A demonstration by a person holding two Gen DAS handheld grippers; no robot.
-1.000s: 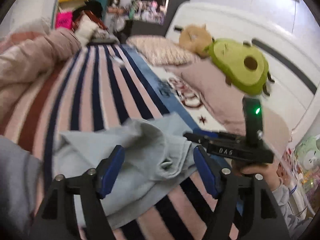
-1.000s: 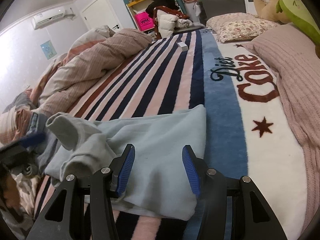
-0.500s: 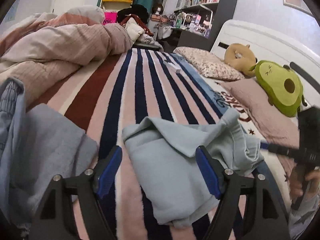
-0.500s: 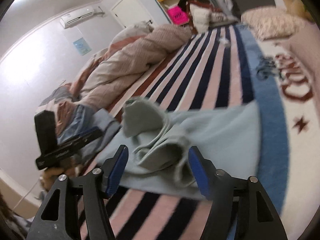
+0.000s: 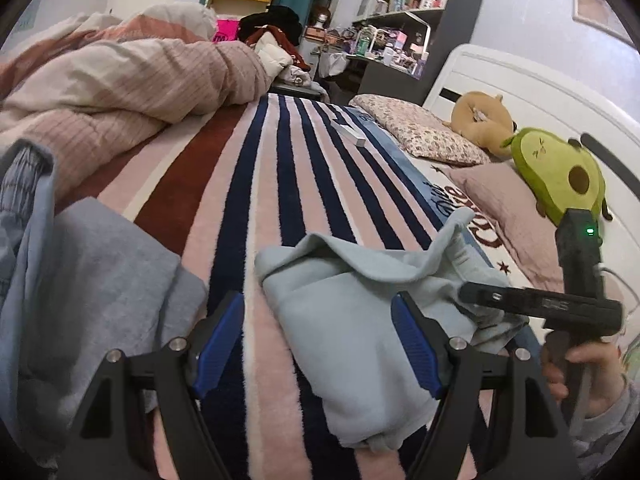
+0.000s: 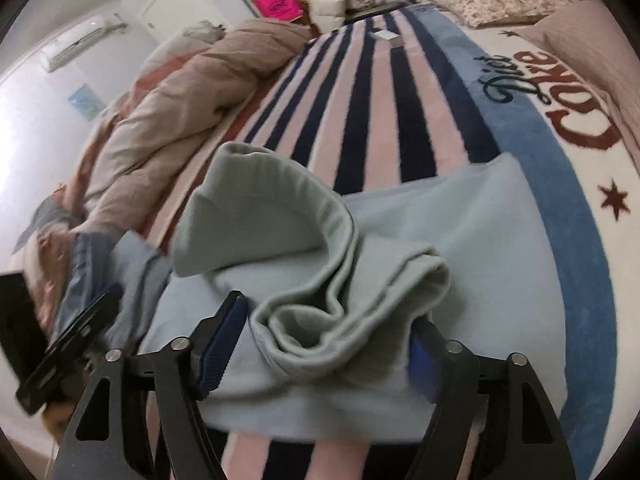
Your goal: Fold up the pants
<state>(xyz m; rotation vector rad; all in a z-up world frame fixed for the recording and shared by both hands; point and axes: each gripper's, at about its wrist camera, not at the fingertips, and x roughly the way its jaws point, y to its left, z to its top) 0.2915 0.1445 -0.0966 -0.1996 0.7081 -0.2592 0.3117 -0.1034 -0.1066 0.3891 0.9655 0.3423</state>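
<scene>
Both sets of fingers spread wide, nothing clamped. Right gripper (image 6: 320, 344) low centre of the right wrist view, blue pads either side of a rolled wad of the pants (image 6: 460, 240); fabric bulges up between the jaws and hides most of the right pad, but no pinch visible. Left gripper (image 5: 320, 344) low centre of the left wrist view, open over the near end of the same garment, left pad over bare striped blanket (image 5: 280, 184), right pad above cloth.

Change over the last second: right gripper swung from the flat right-hand part of the pants to the bunched end, now pushed in close around the roll. Left gripper pulled back from over the cloth and re-aimed, so the whole bundle sits lower centre-right in its frame, right gripper's body (image 5: 560, 304) now at the right edge, touching the far side.

Pants: pale blue-grey, on the blanket, folded down to a short block but untidy. One flap (image 6: 256, 208) stands up mid-frame left in the right wrist view, loose roll below it.

Read: main folds likely done, remaining work is flattening or tucking the loose end. Looks like set-up for a grab on the roll; not yet closed.

Grey-blue garment (image 5: 92, 292) lower left of the left view, separate, not touching. Pink duvet (image 5: 120, 80) upper left, avocado plush (image 5: 560, 176) right.
</scene>
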